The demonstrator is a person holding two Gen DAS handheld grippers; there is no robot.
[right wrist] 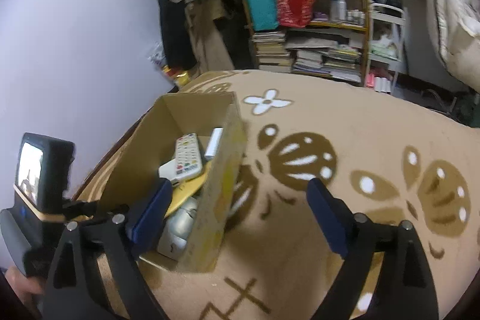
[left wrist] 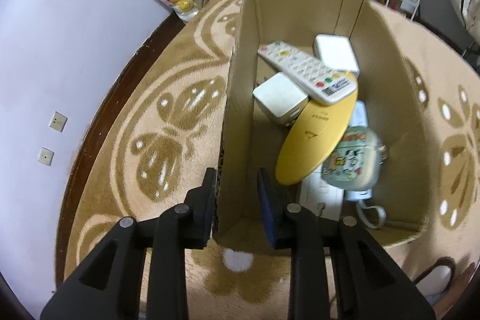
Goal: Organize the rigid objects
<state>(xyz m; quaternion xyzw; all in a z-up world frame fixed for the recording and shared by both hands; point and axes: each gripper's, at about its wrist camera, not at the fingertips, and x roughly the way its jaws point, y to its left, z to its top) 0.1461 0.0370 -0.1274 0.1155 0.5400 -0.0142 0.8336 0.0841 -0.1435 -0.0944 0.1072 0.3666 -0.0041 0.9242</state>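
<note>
Cardboard box wall is sitting between your left gripper's parted fingers, untouched; remote and yellow case are lying inside, ahead-right. Your right gripper is hanging wide open, empty, over the blanket.

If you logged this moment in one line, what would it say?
left hand-held gripper: open, straddling cardboard box wall | right hand-held gripper: open, empty | remote: in box
</note>
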